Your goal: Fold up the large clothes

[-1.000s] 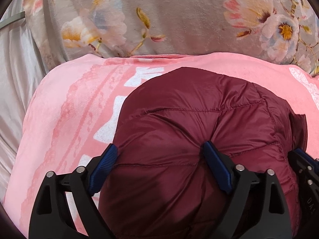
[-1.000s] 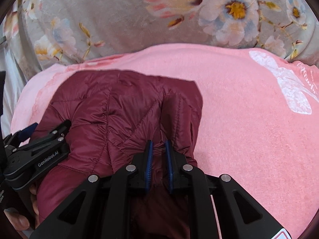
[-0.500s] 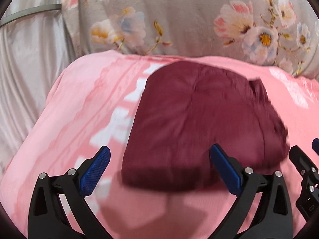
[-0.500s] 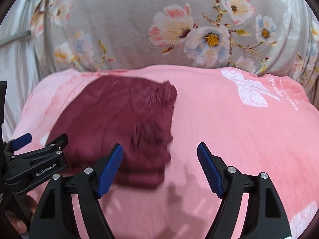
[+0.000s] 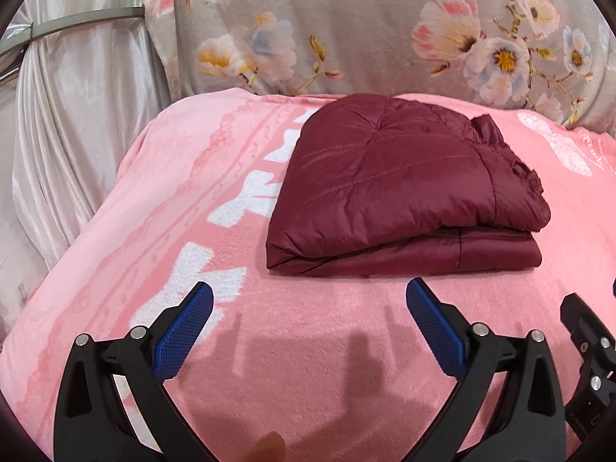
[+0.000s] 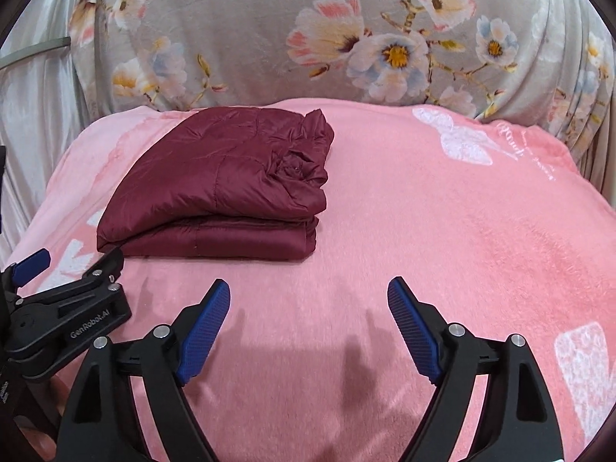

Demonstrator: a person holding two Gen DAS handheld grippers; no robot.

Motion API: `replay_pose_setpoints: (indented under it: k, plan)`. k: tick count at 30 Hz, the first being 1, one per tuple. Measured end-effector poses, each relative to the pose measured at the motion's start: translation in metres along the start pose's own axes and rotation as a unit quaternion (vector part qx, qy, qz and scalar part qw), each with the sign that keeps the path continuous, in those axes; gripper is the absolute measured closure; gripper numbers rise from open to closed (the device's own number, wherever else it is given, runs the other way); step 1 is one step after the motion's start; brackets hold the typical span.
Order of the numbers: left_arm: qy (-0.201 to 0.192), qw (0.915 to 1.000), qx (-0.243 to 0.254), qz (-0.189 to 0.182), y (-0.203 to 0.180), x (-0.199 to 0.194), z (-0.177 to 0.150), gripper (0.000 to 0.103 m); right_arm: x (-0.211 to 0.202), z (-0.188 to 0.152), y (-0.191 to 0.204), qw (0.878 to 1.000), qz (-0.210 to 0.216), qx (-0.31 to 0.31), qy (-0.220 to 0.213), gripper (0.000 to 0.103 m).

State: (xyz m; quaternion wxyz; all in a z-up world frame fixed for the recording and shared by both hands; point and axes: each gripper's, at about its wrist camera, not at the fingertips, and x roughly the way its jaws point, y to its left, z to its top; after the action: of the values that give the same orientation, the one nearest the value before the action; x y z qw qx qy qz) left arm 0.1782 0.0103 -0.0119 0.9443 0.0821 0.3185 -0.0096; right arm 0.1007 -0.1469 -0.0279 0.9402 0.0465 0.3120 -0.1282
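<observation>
The maroon puffer jacket (image 5: 400,188) lay folded in a squat stack on the pink blanket (image 6: 442,231), toward its far left part, near the floral cushion (image 6: 346,30). Both tools hung just short of it: the left gripper (image 5: 308,312) and the right gripper (image 6: 308,308) had their jaws spread wide, holding nothing, which suggested the fold was judged finished. Pale satin drapery (image 5: 69,115) hung at the left; nothing blocked the stack.

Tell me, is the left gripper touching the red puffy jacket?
Apart. In the left wrist view, the open left gripper sits short of the folded maroon puffer jacket, with a strip of pink blanket between them.
</observation>
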Motion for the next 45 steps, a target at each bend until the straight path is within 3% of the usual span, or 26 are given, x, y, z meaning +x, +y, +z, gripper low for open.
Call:
replay_pose_setpoints:
  k: [9,45]
  plan:
    - [0.010,0.9998,0.016,0.008,-0.007,0.004,-0.003,0.005,0.011,0.000,-0.003,1.000,0.006,0.005,0.027,0.021]
    - [-0.004,0.9998,0.020,-0.005,-0.009,-0.003,-0.004,0.005,0.006,-0.001,0.014,0.999,-0.014,-0.037,0.012,0.021]
